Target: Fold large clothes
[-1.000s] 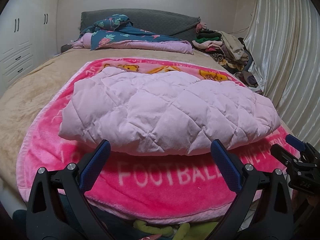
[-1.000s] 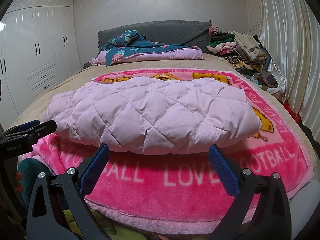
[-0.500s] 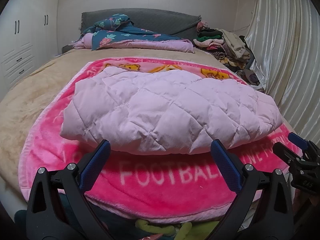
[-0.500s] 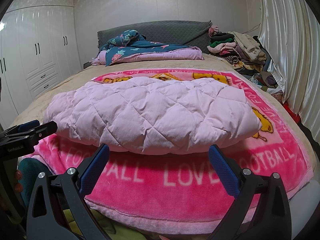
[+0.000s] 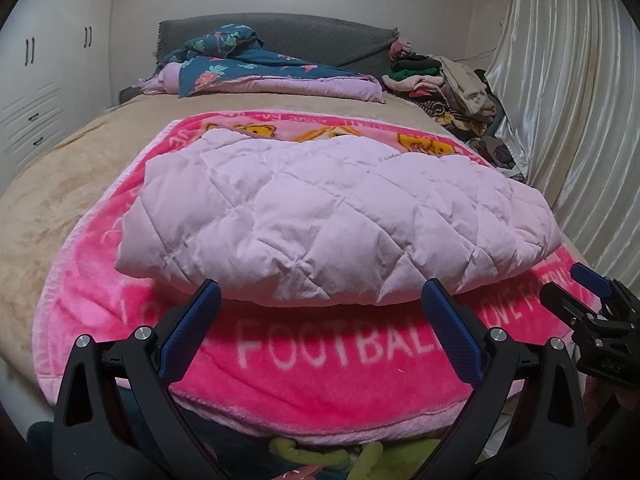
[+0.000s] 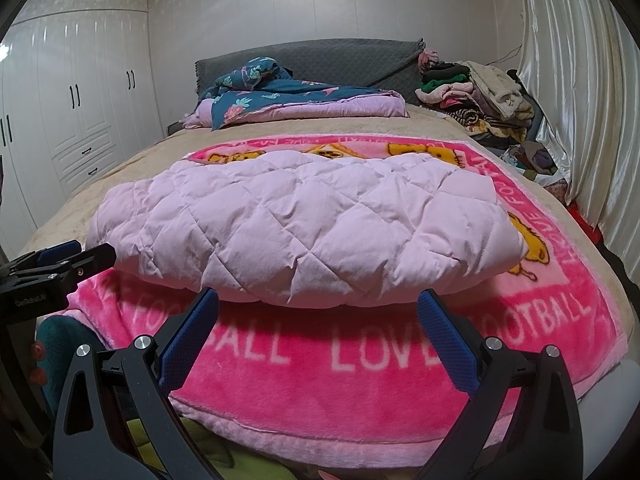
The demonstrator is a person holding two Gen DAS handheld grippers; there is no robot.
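Covering the near half of a wide bed is a bright pink blanket printed with white letters and yellow cartoon animals, laid over a beige bedspread. One folded, quilted pale-pink coat is seen lying flat in the middle of that blanket, its near edge puffed up just beyond the fingertips in both views. At the head of the bed a grey padded headboard is seen, with one dark blue floral quilt bunched in front of it. One untidy pile of clothes is stacked at the far right corner, beside a shiny cream curtain. White wardrobe doors with dark handles fill the left wall.

The left gripper is held over the blanket's near edge with its two blue-padded fingers spread wide; nothing is held and nothing is touched. The right gripper is held likewise, its two fingers spread wide and empty, short of the coat. Each gripper is glimpsed at the edge of the other's view. Two grippers, one coat and one blanket are counted.
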